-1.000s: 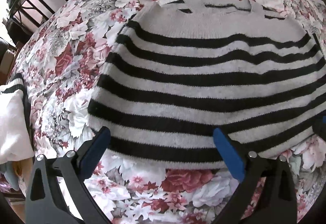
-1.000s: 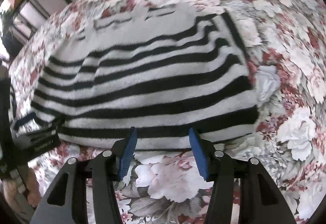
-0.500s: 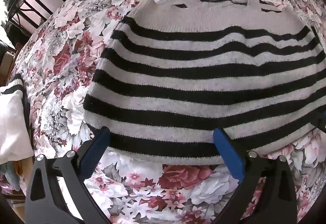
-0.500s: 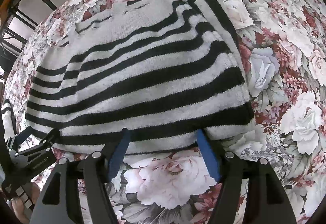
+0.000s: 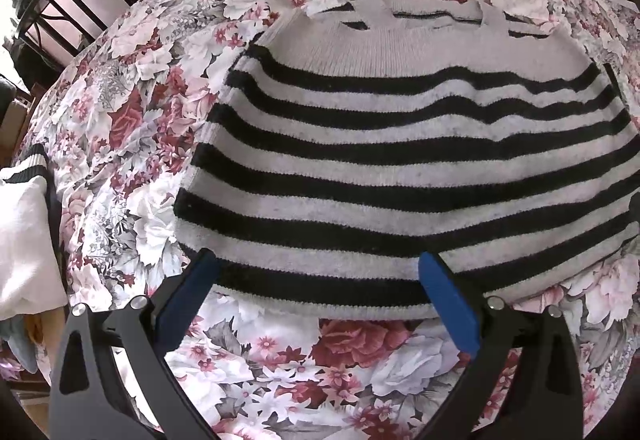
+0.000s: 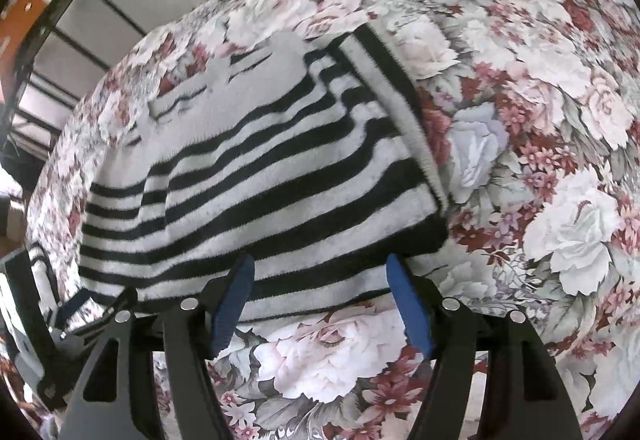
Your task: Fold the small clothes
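A small knit top (image 5: 380,168) with black and white stripes lies flat on the floral cloth, neckline at the far side. My left gripper (image 5: 318,258) stands open and wide over the near hem towards its left corner, with only the hem edge between its blue pads (image 5: 448,304). In the right wrist view the same top (image 6: 260,192) runs slanted, with a folded-in strip along its right edge. My right gripper (image 6: 320,260) is open at the hem near the right corner, and its pads do not press the knit.
The floral cloth (image 5: 120,128) covers the whole surface and drops away at the left. Another white and striped garment (image 5: 24,240) lies past that left edge. A dark metal rack (image 5: 60,0) stands at the back left. Bare floral cloth (image 6: 560,160) lies right of the top.
The right gripper's jaws have widened, and it has shifted right along the hem and rolled, so the top now looks slanted. The left gripper has stayed put.
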Tool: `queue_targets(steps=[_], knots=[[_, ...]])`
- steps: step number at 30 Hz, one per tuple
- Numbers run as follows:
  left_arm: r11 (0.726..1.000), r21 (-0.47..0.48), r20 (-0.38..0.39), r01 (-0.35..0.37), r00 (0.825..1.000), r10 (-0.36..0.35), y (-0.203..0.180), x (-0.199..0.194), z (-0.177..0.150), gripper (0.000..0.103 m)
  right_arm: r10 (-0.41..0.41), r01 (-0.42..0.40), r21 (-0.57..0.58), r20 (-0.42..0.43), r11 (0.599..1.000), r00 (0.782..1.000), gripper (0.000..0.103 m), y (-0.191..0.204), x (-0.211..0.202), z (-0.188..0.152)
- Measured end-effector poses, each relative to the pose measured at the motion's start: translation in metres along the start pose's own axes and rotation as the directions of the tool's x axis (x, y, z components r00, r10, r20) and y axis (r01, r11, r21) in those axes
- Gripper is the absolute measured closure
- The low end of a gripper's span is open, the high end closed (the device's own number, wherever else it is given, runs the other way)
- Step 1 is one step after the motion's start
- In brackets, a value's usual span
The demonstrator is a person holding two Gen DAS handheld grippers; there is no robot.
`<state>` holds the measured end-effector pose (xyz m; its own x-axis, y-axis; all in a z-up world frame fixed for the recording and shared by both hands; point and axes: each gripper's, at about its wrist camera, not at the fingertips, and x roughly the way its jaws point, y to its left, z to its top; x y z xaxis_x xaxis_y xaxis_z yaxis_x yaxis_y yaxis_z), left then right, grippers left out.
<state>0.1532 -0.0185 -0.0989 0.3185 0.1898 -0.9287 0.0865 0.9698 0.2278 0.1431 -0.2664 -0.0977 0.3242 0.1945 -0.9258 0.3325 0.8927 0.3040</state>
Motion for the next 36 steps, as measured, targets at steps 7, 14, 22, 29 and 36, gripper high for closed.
queue_targets(steps=[7, 14, 22, 29, 36], knots=[[1.0, 0.009, 0.007, 0.004, 1.0, -0.004, -0.003, -0.004, -0.001, 0.004, 0.035, -0.035, 0.057, -0.009, 0.998, 0.999, 0.034, -0.01, 0.001, 0.002], [1.0, -0.012, -0.005, 0.025, 1.0, -0.025, -0.002, 0.001, 0.003, 0.004, 0.039, -0.038, 0.068, -0.015, 0.997, 0.999, 0.033, -0.01, 0.002, 0.003], [0.999, -0.011, -0.015, 0.05, 0.999, -0.05, -0.009, 0.006, 0.01, 0.004, 0.062, -0.059, 0.092, -0.024, 0.994, 0.998, 0.031, -0.012, 0.004, 0.007], [0.995, -0.034, -0.026, 0.092, 0.995, -0.093, -0.007, 0.01, 0.027, 0.004, 0.13, -0.136, 0.194, 0.047, 0.971, 0.99, 0.031, -0.04, -0.023, 0.017], [0.996, 0.036, 0.038, 0.076, 0.996, -0.078, -0.015, 0.0, 0.05, 0.004, 0.138, -0.181, 0.38, 0.139, 0.907, 0.981, 0.031, -0.089, -0.04, 0.022]])
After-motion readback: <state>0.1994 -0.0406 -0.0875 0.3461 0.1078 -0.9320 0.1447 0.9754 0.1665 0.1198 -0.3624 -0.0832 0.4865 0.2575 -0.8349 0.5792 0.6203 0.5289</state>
